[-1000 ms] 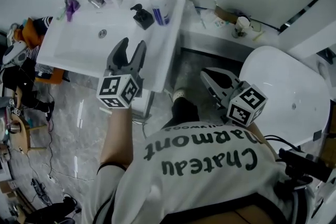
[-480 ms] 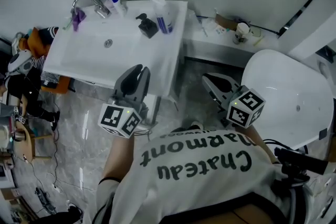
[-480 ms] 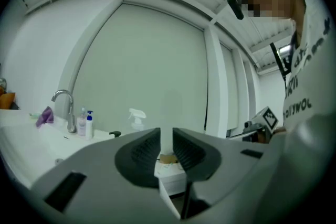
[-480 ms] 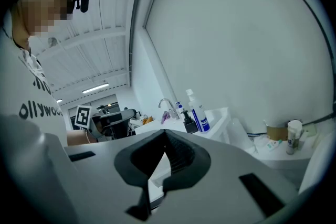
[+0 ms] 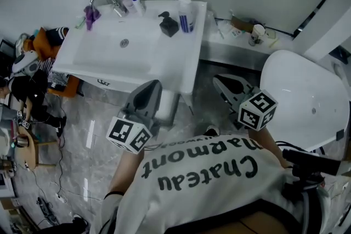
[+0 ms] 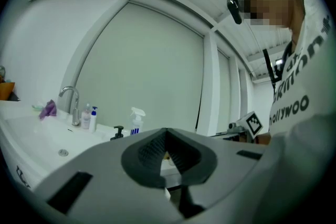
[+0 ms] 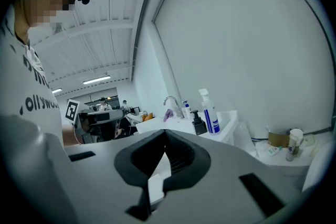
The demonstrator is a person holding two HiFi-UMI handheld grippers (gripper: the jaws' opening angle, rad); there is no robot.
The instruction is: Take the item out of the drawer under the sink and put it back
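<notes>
Drawer under the sink: hidden beneath the basin in the head view; neither it nor the item inside shows in any view.
Sink (image 5: 109,52): white, far left of the scene, its near rim running down toward the right.
Left gripper (image 5: 154,85): jaws pressed together with nothing between them. The tips point far and lie right at the sink's near rim, toward its right end, the closest tool to the space under the sink.
Right gripper (image 5: 217,79): jaws together, empty. It is held right of the sink, apart from its rim, near the grey ledge (image 5: 236,46).
Spray bottle (image 5: 185,8): upright on the sink's far right corner.
Soap dispenser (image 5: 168,24): black, just left of the spray bottle.
Hard to make out: pale shape (image 5: 169,108) below the rim, just right of the left gripper. I cannot tell whether it belongs to the drawer.
</notes>
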